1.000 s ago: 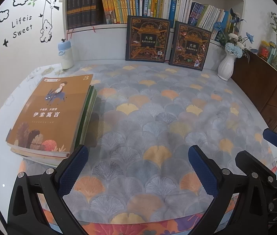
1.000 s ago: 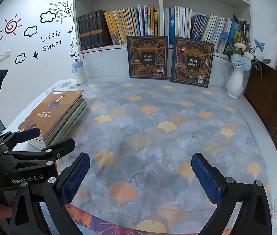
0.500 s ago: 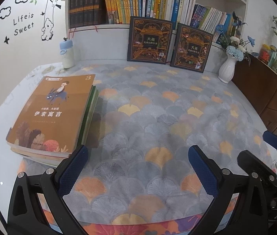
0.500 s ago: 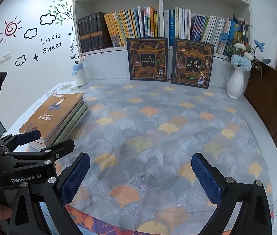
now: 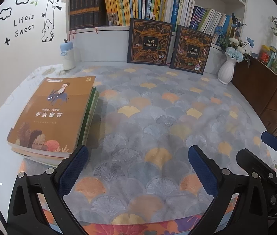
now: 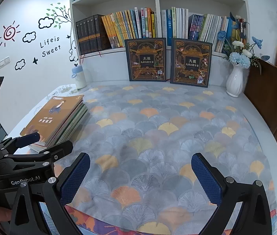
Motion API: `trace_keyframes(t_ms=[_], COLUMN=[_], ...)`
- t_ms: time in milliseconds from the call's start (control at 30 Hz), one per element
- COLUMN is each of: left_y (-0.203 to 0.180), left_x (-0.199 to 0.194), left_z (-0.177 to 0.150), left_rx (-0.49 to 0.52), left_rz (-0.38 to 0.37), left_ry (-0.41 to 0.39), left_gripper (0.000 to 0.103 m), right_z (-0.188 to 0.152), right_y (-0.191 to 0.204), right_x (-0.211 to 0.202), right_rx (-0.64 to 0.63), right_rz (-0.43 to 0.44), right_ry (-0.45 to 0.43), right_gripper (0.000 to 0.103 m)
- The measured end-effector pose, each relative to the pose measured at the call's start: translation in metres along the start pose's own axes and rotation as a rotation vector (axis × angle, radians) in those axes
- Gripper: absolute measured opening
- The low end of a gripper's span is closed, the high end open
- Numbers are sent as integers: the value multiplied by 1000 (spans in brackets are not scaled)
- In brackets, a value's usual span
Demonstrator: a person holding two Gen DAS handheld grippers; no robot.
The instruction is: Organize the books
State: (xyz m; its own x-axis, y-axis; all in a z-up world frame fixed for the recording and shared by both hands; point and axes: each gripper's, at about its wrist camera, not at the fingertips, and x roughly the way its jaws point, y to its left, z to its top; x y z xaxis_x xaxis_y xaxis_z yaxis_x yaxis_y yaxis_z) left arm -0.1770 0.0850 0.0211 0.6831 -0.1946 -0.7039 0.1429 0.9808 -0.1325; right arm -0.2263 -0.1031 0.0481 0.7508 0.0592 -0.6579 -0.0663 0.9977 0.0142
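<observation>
The white wall [image 5: 5, 62] says "Lifeis Sweet" in black letters. The orange top book [image 5: 54, 113] shows a 3. The black left gripper [image 6: 30, 143] reads "GenRobot.AI".

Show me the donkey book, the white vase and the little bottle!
Donkey book [image 5: 54, 113]: left wrist view, on the middle of its orange cover, top of the stack.
Vase [image 6: 234, 83]: right wrist view, on its ribbed white belly.
Bottle [image 5: 68, 59]: left wrist view, on its white body under the blue cap.

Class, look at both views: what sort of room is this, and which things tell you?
Probably a child's study or reading corner: a white bookshelf packed with books, cartoon wall stickers reading "Lifeis Sweet", and a stack of picture books.
</observation>
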Motion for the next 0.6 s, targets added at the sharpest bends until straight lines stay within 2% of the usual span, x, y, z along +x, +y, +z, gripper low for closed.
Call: trace_keyframes(t_ms=[600], left_y=[-4], left_x=[-3], left_z=[1], left_rx=[16], left_rz=[13], left_ry=[-20], left_gripper=[102], right_z=[-1], right_y=[3], right_x=[3], right_rx=[-11], right_rz=[4], right_ry=[11], right_gripper=[103])
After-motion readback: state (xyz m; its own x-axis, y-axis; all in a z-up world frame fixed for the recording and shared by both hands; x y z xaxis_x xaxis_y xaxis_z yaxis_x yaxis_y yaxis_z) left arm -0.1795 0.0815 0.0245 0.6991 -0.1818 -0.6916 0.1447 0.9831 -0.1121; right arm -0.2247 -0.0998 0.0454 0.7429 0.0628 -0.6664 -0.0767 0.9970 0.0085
